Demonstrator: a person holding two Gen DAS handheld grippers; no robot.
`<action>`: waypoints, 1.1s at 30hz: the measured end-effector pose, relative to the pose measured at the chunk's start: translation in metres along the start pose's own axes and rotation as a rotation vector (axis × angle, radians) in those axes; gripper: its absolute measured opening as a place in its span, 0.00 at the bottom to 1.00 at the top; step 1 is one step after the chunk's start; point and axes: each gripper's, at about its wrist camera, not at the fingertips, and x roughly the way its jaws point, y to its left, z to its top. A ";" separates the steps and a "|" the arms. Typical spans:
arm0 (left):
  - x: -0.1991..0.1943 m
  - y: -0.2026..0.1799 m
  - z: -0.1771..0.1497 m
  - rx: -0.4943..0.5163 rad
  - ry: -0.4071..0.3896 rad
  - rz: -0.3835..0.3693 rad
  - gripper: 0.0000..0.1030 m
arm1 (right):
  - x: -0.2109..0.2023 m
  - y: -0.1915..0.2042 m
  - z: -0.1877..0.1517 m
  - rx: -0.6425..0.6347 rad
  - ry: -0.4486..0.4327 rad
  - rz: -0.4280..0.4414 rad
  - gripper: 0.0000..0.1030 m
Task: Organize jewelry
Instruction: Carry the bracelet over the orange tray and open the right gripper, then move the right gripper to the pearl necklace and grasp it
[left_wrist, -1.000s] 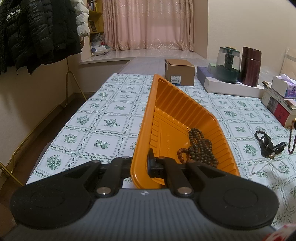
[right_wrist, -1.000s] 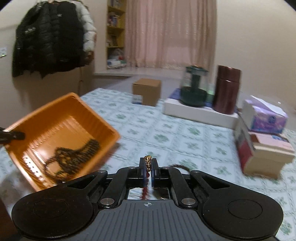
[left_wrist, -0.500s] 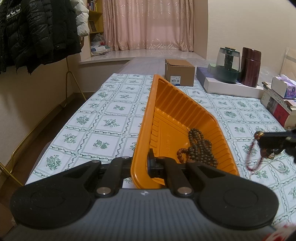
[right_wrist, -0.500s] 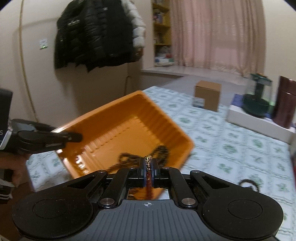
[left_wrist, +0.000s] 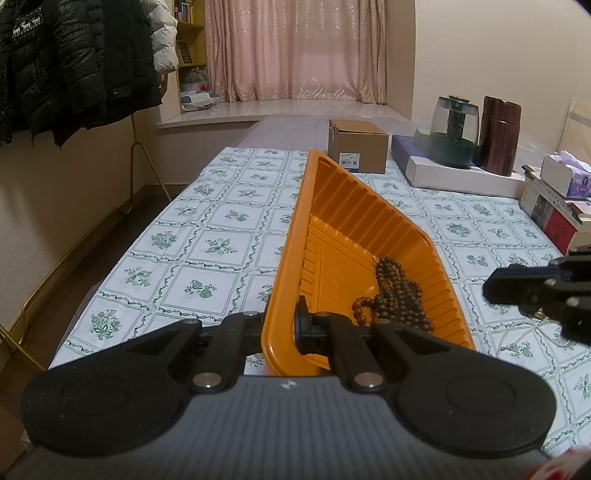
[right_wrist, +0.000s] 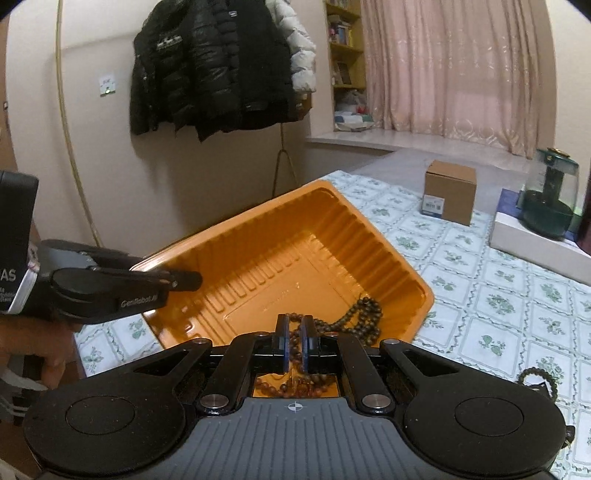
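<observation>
I kept the left gripper clamped on the orange tray's rim, tilting it so beads pooled lower right; my right gripper, fingers apart, hovered above them.

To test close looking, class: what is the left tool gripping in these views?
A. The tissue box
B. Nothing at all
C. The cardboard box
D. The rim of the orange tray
D: the left tool is shut on the near rim of the tilted orange tray, which holds brown beads.
</observation>
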 end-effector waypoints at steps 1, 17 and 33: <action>0.000 -0.001 0.000 0.000 0.000 -0.001 0.06 | -0.002 -0.002 0.000 0.005 -0.003 -0.011 0.05; 0.000 -0.002 0.001 0.000 0.000 -0.001 0.06 | -0.048 -0.075 -0.057 0.179 0.055 -0.257 0.05; 0.000 -0.002 0.001 -0.001 0.000 -0.001 0.06 | -0.085 -0.128 -0.109 0.283 0.133 -0.452 0.08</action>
